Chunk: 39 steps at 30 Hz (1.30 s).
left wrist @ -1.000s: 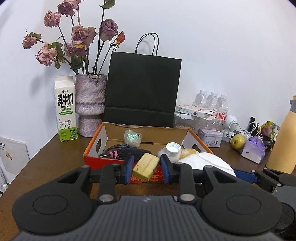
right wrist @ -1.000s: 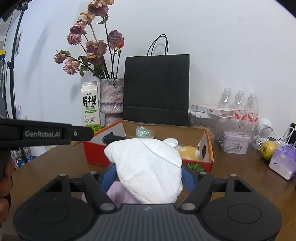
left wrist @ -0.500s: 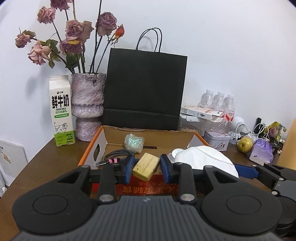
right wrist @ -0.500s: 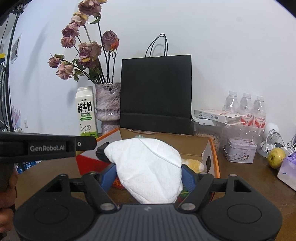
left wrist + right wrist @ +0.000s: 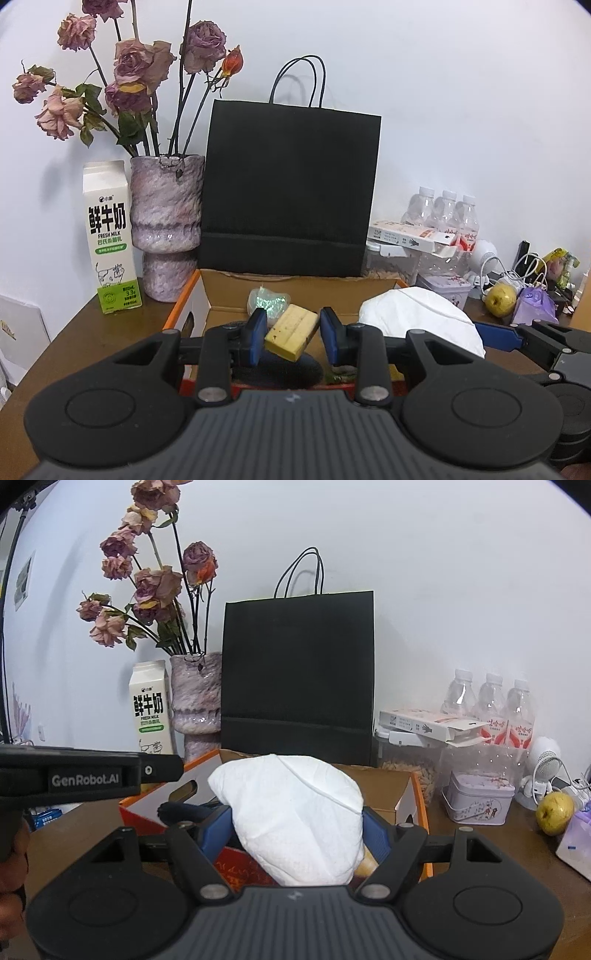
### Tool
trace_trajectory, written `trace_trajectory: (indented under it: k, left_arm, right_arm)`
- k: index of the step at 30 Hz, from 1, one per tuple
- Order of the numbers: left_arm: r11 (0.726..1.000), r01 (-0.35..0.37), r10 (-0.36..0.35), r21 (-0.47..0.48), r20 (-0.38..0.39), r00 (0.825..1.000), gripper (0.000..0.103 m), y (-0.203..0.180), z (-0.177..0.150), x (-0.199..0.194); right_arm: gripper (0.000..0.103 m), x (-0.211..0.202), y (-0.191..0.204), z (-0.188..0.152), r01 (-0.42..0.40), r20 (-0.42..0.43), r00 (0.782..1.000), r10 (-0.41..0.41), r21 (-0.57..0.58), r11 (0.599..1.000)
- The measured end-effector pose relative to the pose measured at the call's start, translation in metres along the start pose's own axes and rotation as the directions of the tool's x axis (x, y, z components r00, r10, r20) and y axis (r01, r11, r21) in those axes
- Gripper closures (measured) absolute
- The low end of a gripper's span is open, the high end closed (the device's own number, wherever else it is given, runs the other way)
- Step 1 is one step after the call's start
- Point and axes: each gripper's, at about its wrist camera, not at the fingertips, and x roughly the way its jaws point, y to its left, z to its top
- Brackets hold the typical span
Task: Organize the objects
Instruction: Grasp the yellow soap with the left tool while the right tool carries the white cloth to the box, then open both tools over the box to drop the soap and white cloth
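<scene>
My left gripper (image 5: 293, 334) is shut on a small yellow block (image 5: 291, 331), held tilted over the front of an open orange cardboard box (image 5: 184, 301). My right gripper (image 5: 295, 827) is shut on a white puffy pack (image 5: 295, 812), which also shows at the right of the left wrist view as the white pack (image 5: 421, 317). It hangs above the same box (image 5: 415, 786). Inside the box lie a glittery green wrapped item (image 5: 267, 301) and a black rounded thing (image 5: 280, 369). The left gripper's body (image 5: 88, 771) crosses the left of the right wrist view.
A black paper bag (image 5: 291, 184) stands behind the box. A milk carton (image 5: 109, 236) and a vase of dried roses (image 5: 166, 221) are back left. Water bottles (image 5: 491, 701), a tin (image 5: 480, 797), a pear (image 5: 554, 812) and cables crowd the right.
Both grippers have moved forward with their loads, from in front of the box to over it. The bag and vase loom larger. Neither grip has changed.
</scene>
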Motion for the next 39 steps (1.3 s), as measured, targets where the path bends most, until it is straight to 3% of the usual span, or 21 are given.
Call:
trace_trajectory:
  k: [22,39]
  left_arm:
    - [1.0,-0.028,0.028,0.013,0.002,1.0,0.071,0.01,0.018,0.06]
    - [0.998,-0.061,0.061,-0.008,-0.041,0.997,0.071,0.022,0.019,0.1]
  right_arm:
    - [0.03,0.062,-0.015,0.018,0.013,0.014,1.0,-0.013,-0.047,0.999]
    - [0.03,0.1,-0.025,0.017,0.028,-0.031,0.999,-0.028,-0.03,0.999]
